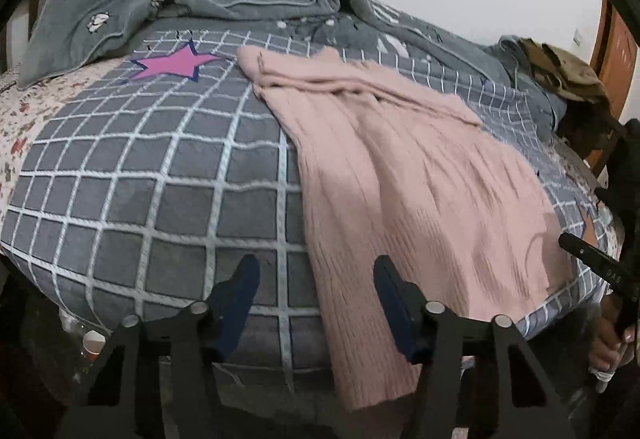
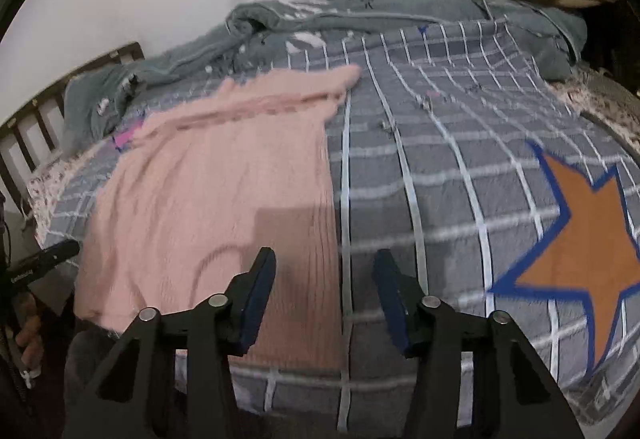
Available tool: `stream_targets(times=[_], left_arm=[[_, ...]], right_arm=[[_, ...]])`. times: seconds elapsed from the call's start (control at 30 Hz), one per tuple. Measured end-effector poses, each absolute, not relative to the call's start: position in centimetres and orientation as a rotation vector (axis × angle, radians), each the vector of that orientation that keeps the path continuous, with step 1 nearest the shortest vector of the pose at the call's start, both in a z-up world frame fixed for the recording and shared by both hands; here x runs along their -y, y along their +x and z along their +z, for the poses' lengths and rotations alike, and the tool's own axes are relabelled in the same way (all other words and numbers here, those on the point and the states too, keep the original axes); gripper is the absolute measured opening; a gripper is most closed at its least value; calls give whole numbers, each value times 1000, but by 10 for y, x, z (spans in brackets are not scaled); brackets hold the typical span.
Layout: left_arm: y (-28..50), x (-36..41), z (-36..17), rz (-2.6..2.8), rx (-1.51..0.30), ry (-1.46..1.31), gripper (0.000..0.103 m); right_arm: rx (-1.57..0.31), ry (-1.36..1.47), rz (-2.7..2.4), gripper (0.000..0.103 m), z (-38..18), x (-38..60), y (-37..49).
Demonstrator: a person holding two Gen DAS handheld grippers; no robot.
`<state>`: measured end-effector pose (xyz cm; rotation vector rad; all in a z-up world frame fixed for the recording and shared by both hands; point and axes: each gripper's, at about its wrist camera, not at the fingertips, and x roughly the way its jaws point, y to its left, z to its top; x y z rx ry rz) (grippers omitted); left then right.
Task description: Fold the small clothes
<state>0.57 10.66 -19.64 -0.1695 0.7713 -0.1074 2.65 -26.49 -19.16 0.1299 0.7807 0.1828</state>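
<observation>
Your pink ribbed knit garment (image 1: 404, 175) lies spread flat on the grey bed cover with the white grid (image 1: 160, 175), its long axis running from the near edge of the bed, where its hem hangs a little over, back toward the crumpled grey-green blanket (image 1: 240, 7) along the far edge; a narrow folded part of it, which looks like a sleeve, lies across its far end. That near hem is what the coming move turns on, and you have it bracketed: your left hand-held gripper (image 1: 316, 303) sits over the hem's left corner, with one finger over bare cover and the other above the knit, while your right hand-held gripper (image 2: 324, 299) sits over the hem's right edge, its left finger above the pink knit (image 2: 224, 199) and its right finger over the cover. Both are about equally near and both tilt downward toward the bed. Each has its jaws apart with nothing between the pads. I judge you are lining up to pinch the two near corners. The pink star (image 1: 176, 63) and the orange star (image 2: 584, 255) printed on the cover lie to either side, clear of the garment.
</observation>
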Motion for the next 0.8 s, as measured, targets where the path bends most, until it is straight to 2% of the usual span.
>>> stream_targets(times=[0.3,0.4,0.43,0.47,0.5,0.53,0.57,0.67,0.8], left_arm=[[14,-95,-210,-106,-797,-222,37],[18,-90,-211,-82,-795,-230,26],[19,-88,-210,-72,-797,-229,16],[20,-86,-210,-69,-807,-224,8],[21,-86,-208,-66,-807,-213,8],[20,-87,-205,-72,-799,-214,7],[16,-91,-200,-81,-778,-232,7],[5,-109,-188,-89,-738,-260,7],[-2,-125,-184,-108,-756,-281,7]], right_arm=[[-836,126,214,48,-206,264,30],[-830,132,222,48,-207,262,32],[-830,127,220,48,-207,260,32],[-828,118,221,42,-207,257,32],[-826,111,229,24,-207,255,32],[-830,104,250,12,-207,251,32],[-833,102,269,6,-208,248,32],[-789,129,300,5,-198,253,21],[-730,305,419,4,-185,272,-2]])
